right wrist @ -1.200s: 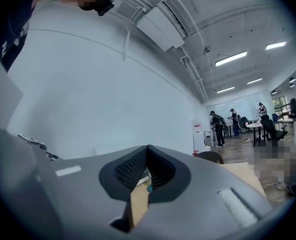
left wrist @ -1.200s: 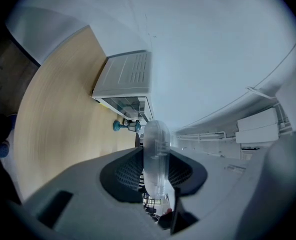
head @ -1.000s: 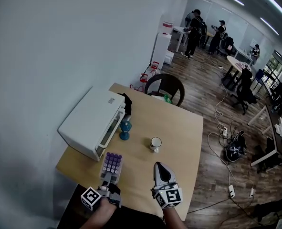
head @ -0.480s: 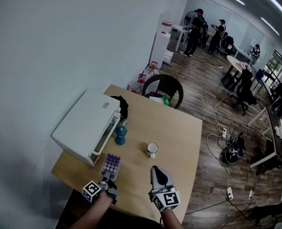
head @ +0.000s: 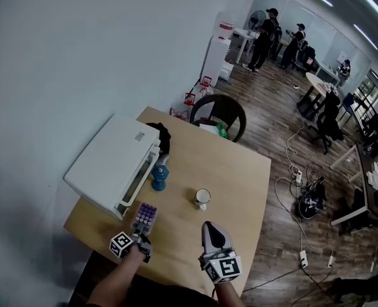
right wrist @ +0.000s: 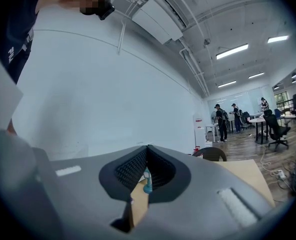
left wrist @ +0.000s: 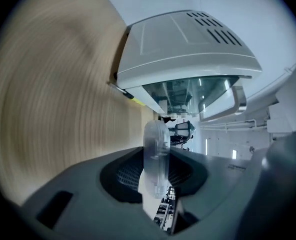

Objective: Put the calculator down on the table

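Observation:
The calculator (head: 145,216), pale with purple keys, sticks out from my left gripper (head: 140,234) over the front left part of the wooden table (head: 233,171), just in front of the white oven. In the left gripper view it shows edge-on as a pale strip (left wrist: 155,151) with the left gripper (left wrist: 156,176) shut on it. I cannot tell whether it touches the tabletop (left wrist: 52,94). My right gripper (head: 210,228) hovers at the table's front edge, to the right of the calculator. Its jaws (right wrist: 148,154) meet at the tips with nothing between them.
A white countertop oven (head: 112,165) with a glass door (left wrist: 188,91) fills the table's left side. Next to it stand a small blue dumbbell (head: 158,176) and a white cup (head: 203,197). A dark chair (head: 217,110) stands at the far edge. People stand far back.
My left gripper has sunk towards the table with the calculator, ending lower and further left in the head view. The right gripper has barely shifted.

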A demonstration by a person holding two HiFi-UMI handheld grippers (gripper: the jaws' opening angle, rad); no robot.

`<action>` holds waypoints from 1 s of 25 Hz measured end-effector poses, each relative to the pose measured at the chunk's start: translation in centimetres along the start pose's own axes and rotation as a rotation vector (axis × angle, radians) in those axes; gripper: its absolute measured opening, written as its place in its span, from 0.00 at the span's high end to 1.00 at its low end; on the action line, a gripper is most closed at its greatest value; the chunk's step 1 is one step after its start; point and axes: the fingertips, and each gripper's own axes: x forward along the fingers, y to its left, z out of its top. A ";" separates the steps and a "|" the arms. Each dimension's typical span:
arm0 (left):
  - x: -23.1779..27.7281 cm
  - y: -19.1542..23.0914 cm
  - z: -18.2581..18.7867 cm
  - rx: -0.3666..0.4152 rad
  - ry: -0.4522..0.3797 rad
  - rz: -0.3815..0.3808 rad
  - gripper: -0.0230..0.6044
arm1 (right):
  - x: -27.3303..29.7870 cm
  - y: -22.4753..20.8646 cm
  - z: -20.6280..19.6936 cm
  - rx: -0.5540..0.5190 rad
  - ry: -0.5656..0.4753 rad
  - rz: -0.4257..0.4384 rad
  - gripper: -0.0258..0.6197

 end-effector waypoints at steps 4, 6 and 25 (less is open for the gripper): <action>1.2 1.9 0.9 0.008 0.005 0.027 0.80 | 0.0 0.2 -0.4 0.002 0.015 -0.006 0.95; 2.1 2.3 0.9 0.019 0.020 0.034 0.80 | 0.1 0.0 -0.7 0.003 0.023 -0.012 0.95; 5.2 4.2 0.6 -0.066 0.073 0.162 0.77 | 1.1 -0.1 -2.9 0.036 0.083 -0.020 0.95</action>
